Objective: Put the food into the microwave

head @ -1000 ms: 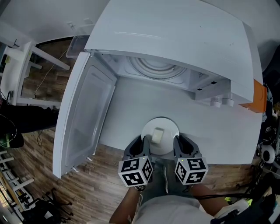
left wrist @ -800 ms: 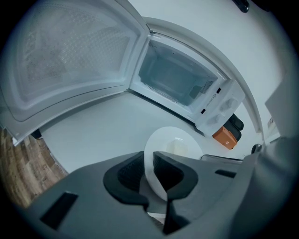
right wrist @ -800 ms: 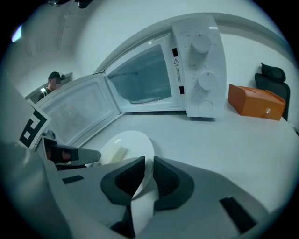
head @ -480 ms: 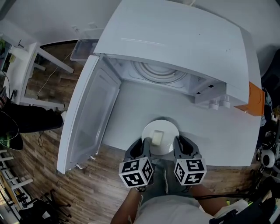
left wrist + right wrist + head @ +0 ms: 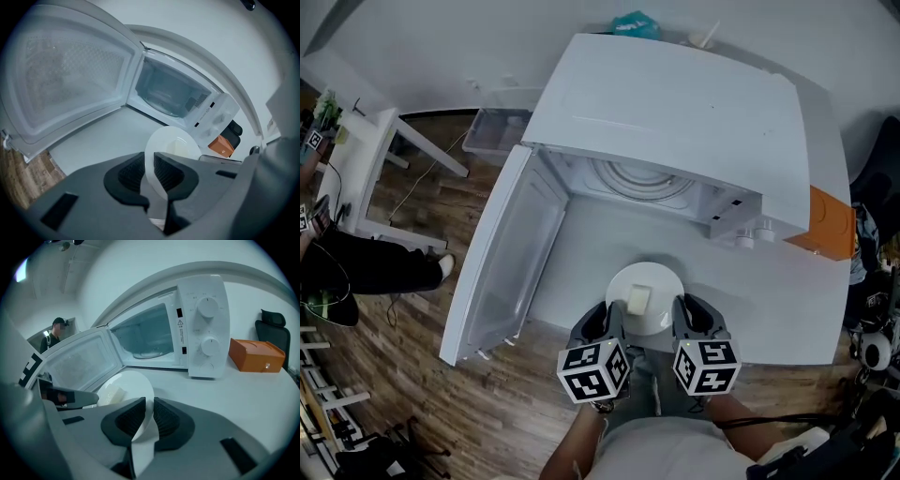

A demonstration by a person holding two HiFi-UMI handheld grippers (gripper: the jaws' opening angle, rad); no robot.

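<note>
A white plate (image 5: pixel 647 295) carries a pale block of food (image 5: pixel 637 299) and hangs over the white table's near edge. My left gripper (image 5: pixel 613 317) is shut on the plate's left rim, and my right gripper (image 5: pixel 678 315) is shut on its right rim. The left gripper view shows the plate (image 5: pixel 169 149) wedged between the jaws; the right gripper view shows the plate (image 5: pixel 125 391) and the food (image 5: pixel 111 395) likewise. The white microwave (image 5: pixel 675 122) stands beyond the plate with its door (image 5: pixel 502 253) swung open to the left and a glass turntable (image 5: pixel 639 176) inside.
An orange box (image 5: pixel 827 225) sits right of the microwave on the white table (image 5: pixel 787 309). A person (image 5: pixel 52 336) stands far off to the left. Wooden floor, a white stand (image 5: pixel 366 159) and a clear bin (image 5: pixel 495 131) lie left of the table.
The head view has drawn back and shifted, so the microwave sits smaller and further right in frame. Both grippers and the plate keep the same hold and place.
</note>
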